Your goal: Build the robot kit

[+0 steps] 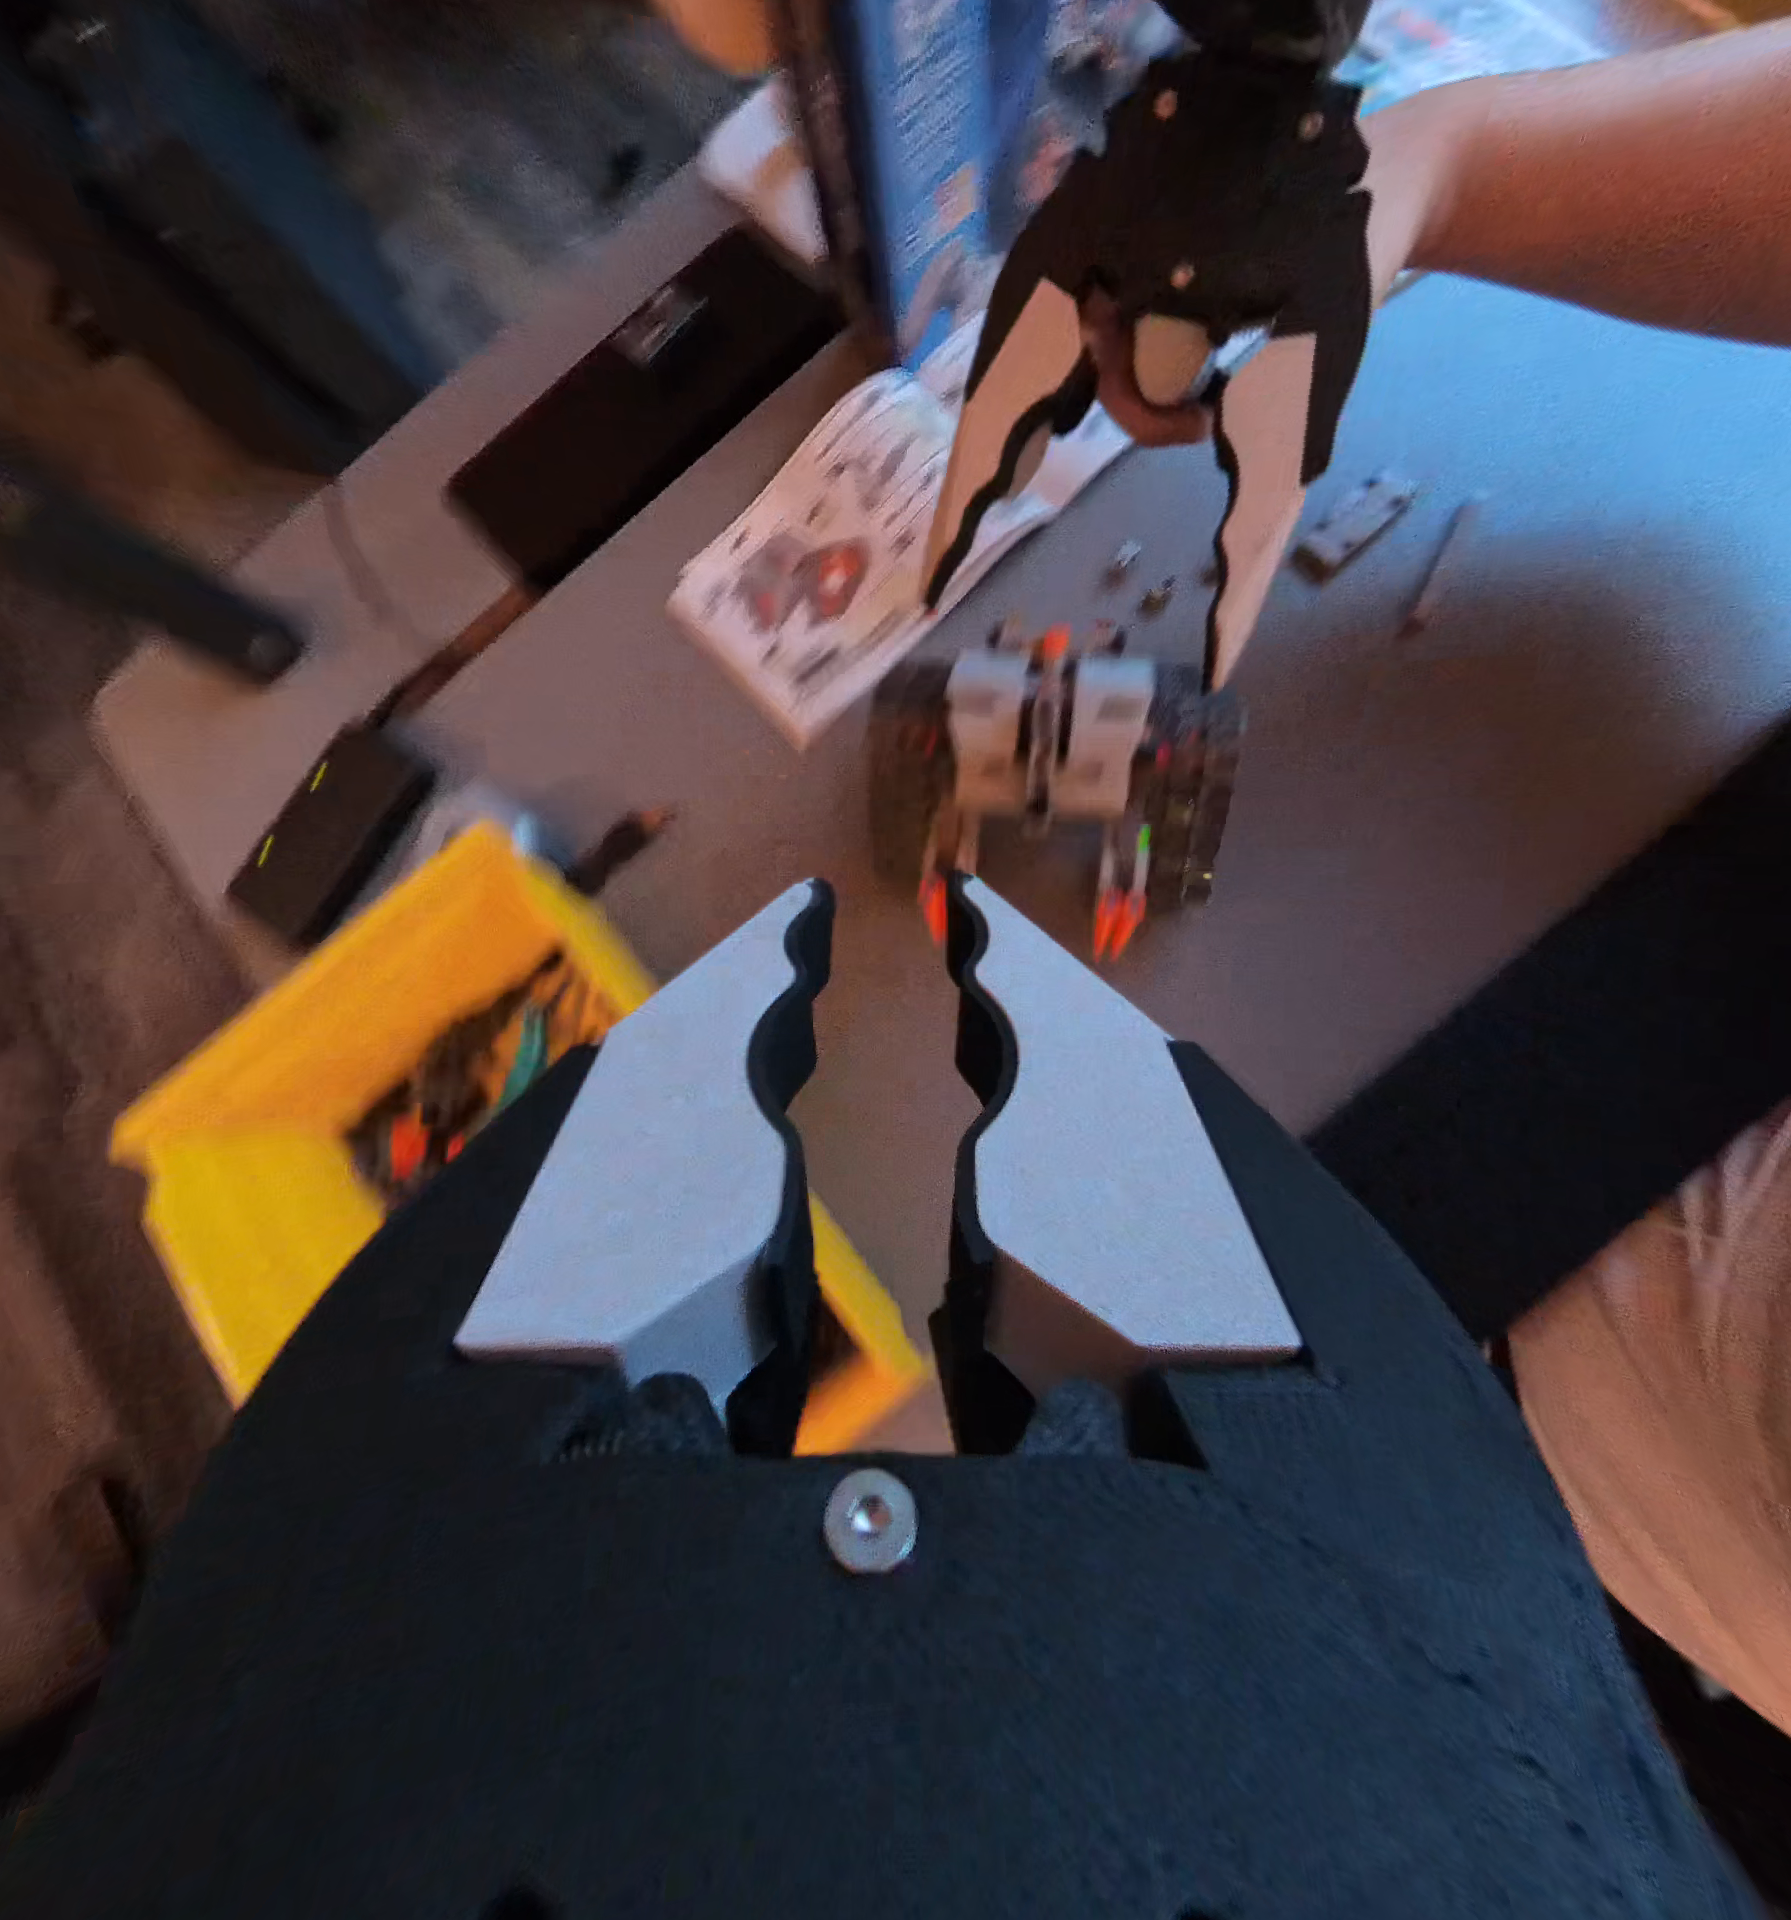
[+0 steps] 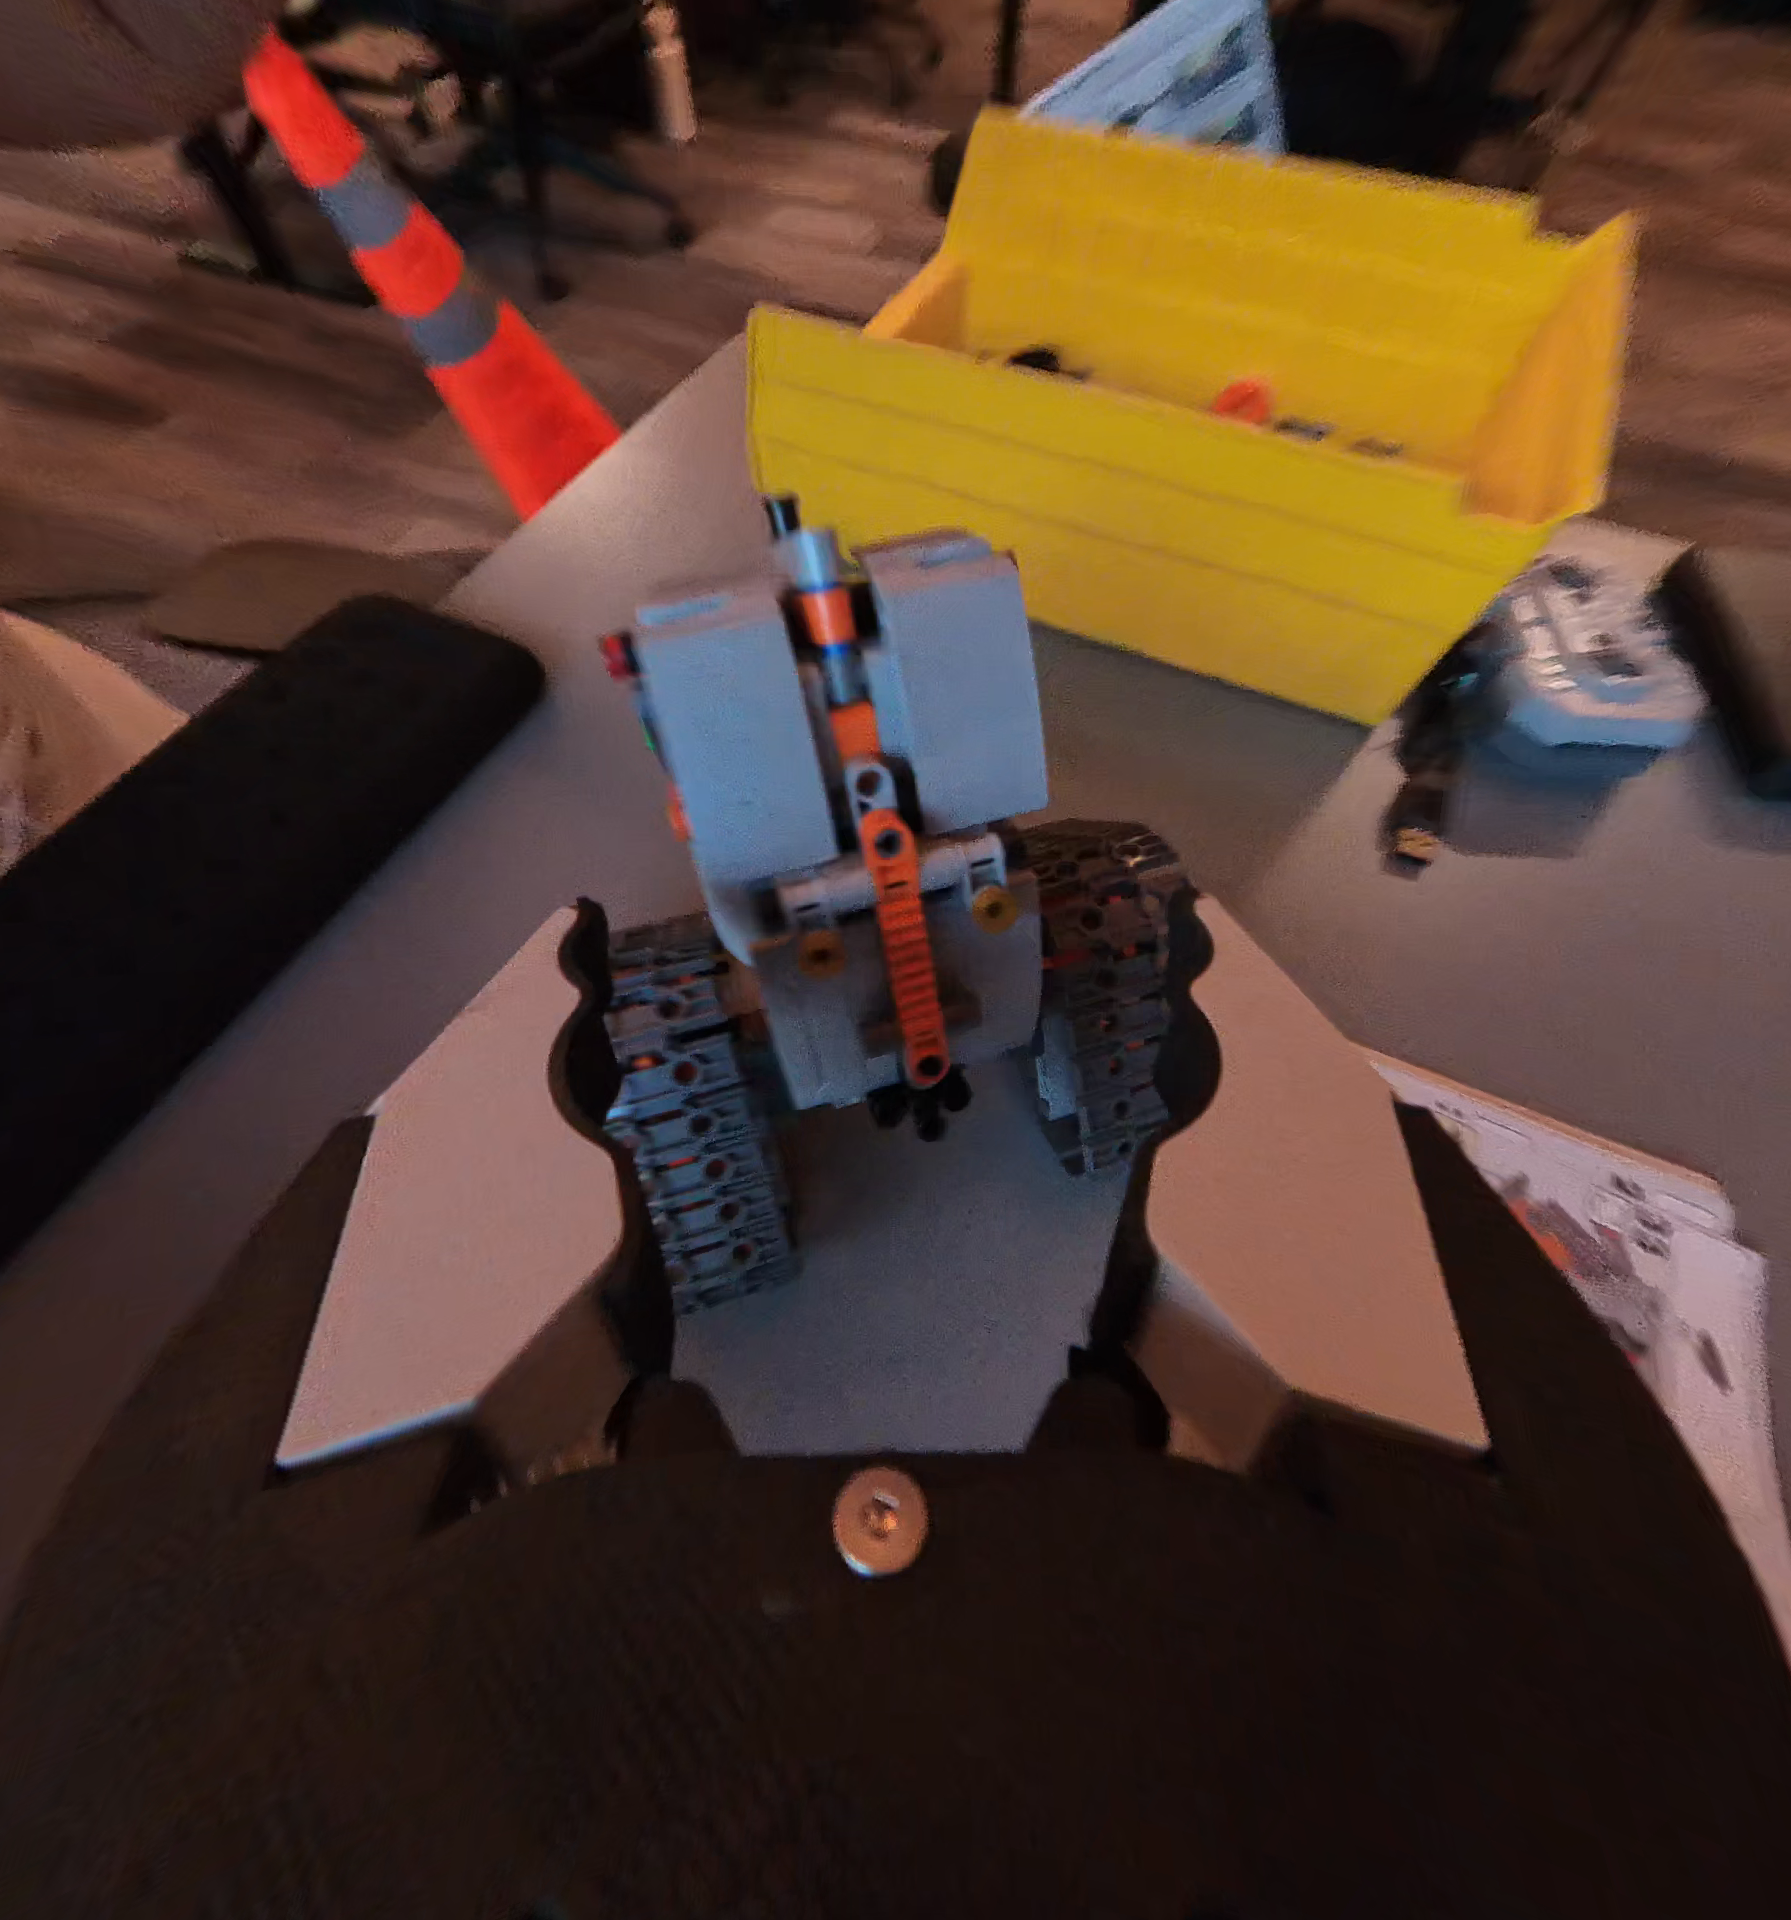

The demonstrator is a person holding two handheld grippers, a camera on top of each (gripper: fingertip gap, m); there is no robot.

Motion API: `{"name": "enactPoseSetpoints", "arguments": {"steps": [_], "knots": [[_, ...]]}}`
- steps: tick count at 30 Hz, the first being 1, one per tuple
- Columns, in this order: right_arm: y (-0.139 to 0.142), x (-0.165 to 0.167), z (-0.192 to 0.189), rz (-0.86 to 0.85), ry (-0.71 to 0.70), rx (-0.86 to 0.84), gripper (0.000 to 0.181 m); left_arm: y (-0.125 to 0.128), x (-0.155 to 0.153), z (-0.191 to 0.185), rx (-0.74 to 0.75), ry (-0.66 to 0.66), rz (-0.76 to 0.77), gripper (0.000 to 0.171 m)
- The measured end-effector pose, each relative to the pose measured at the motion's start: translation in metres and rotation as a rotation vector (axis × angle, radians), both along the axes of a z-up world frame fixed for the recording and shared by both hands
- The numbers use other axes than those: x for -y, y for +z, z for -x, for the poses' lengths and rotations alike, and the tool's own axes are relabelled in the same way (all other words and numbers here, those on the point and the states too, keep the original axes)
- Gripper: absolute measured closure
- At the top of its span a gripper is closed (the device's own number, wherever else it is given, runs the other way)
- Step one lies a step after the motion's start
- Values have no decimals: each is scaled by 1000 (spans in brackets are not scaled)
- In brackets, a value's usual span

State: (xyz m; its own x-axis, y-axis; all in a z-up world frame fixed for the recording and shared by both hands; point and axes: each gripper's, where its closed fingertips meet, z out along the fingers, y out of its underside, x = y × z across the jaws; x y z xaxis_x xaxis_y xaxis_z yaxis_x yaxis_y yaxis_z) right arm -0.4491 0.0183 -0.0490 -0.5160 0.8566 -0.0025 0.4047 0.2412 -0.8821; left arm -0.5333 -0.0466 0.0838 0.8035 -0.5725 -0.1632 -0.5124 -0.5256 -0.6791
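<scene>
Grey-padded and black-framed, the left gripper point(image 1: 889, 894) hung above the table point(image 1: 1493, 727) with its fingers parted by a narrow gap and nothing between them. Just past its tips stood a tracked toy robot point(image 1: 1052, 769) built of construction bricks, grey blocks on top and orange spikes at its near end. To the gripper's left sat a yellow plastic bin point(image 1: 278, 1164) holding loose parts. Beyond the robot lay an open instruction booklet point(image 1: 829, 582), a few small loose pieces point(image 1: 1140, 587) and a black flat device point(image 1: 621, 416). The right gripper point(image 1: 1073, 634), held by a person's hand point(image 1: 1161, 374), came down from the far side, spread wide, one tip close to the robot's track. In the right wrist view, the right gripper point(image 2: 886, 914) had its fingers wide apart, straddling the tracked robot point(image 2: 849, 831), each pad beside a rubber track; whether they touched was unclear. Behind the robot stood the yellow bin point(image 2: 1078, 478), with a grey brick module point(image 2: 1597, 665) to its right. An orange traffic cone point(image 2: 423, 281) leaned on the floor beyond the table's point(image 2: 1493, 987) edge, and the booklet point(image 2: 1639, 1247) lay at right.
</scene>
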Motion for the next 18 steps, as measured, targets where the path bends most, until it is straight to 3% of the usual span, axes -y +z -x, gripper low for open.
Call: {"name": "enactPoseSetpoints", "arguments": {"steps": [3, 5, 9, 12, 13, 15, 18], "knots": [[-23, 11, 13, -3, 122, 68, 74, -1, 69, 57, 17, 199, -16, 154], [-26, 22, 14, 12, 193, 57, 99, -11, 107, 80, 32, 299, -3, 156], [-30, 21, 20, -41, 205, 17, 107, -32, 138, 84, 107, 355, 2, 158], [-30, 21, 21, -41, 190, 20, 108, -53, 122, 59, 199, 283, 5, 154], [-30, 22, 22, -43, 182, 28, 108, -60, 110, 47, 227, 247, -2, 143], [-30, 22, 21, -45, 171, 35, 108, -72, 76, 21, 242, 174, -39, 103], [-30, 22, 21, -42, 150, 41, 108, -88, 22, -34, 258, 30, -74, 75]]}}
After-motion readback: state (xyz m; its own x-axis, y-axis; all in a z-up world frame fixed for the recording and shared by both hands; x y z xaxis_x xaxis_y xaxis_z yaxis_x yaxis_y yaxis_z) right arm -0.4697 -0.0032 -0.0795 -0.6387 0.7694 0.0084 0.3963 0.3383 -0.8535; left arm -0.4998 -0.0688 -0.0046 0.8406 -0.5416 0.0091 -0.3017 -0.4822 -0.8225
